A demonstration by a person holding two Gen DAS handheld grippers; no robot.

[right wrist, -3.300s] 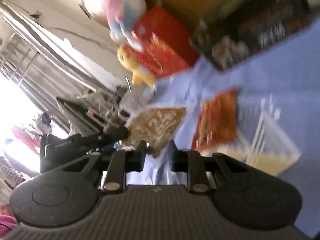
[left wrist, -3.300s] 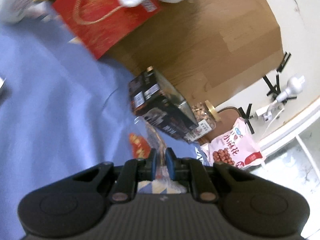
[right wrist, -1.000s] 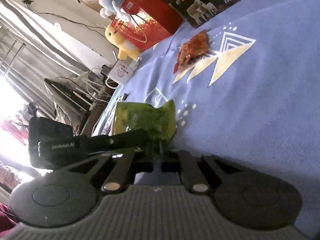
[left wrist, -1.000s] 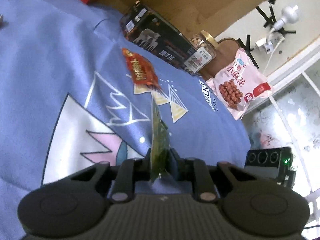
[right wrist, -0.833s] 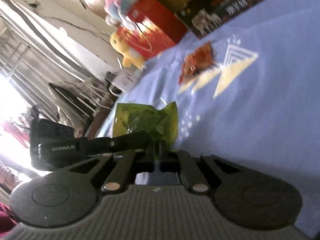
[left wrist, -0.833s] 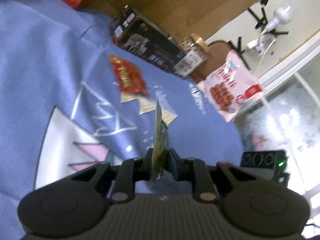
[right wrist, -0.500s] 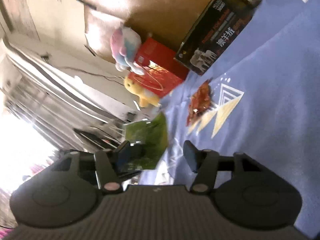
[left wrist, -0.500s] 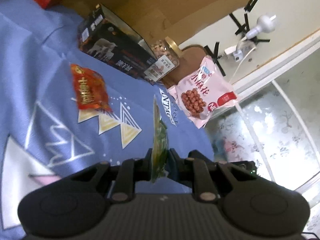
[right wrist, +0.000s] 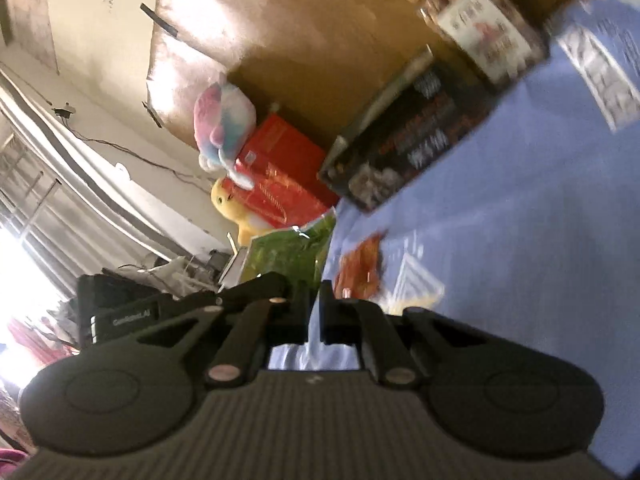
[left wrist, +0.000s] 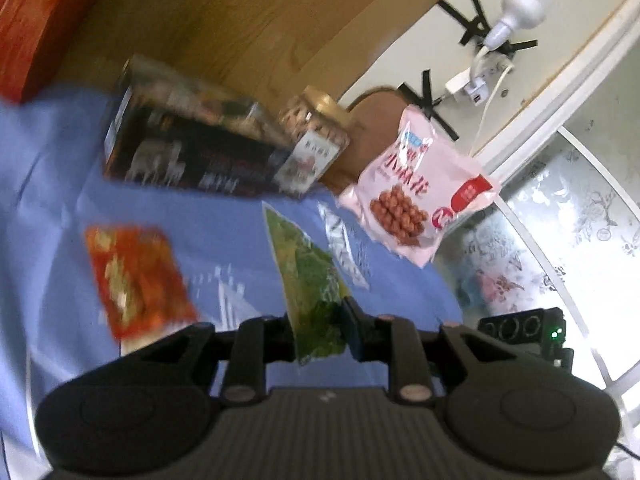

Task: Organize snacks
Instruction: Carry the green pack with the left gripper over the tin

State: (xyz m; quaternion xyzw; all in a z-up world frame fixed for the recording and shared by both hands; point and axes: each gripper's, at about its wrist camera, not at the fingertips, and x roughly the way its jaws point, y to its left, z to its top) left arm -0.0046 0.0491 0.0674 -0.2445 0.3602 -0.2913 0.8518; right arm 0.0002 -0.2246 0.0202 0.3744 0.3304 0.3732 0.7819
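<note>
The green snack packet [left wrist: 316,292] is held edge-on between the fingers of the left hand-held gripper [left wrist: 320,330], whose jaws are opening slightly while the packet remains between the pads, lifted above the blue bedsheet [left wrist: 48,184]. The right hand-held gripper [right wrist: 314,312] is fully closed with nothing between its fingers, and the same green packet [right wrist: 288,254] is seen just beyond its left finger. In judgement, the step in hand is the carrying of the green packet toward the row of snacks at the head of the bed; the grip should be kept firm on the lower corner, since a thin foil bag can slip out as the jaws loosen, and the packet should be lowered flat before full release. Just beyond the left gripper, a red snack packet [left wrist: 136,280] is lying flat on the sheet, and it could be brushed if the packet is swung low to that side. Farther off, a dark rectangular box [left wrist: 192,156] is lying against the wooden headboard [left wrist: 224,24], with a clear nut jar [left wrist: 314,140] with a gold lid touching its end. A pink snack bag [left wrist: 416,204] is propped beside the jar at the bed's edge, where little free room appears to be left. A red gift bag [right wrist: 276,172] and plush toys [right wrist: 222,124] are seen at the far corner.
</note>
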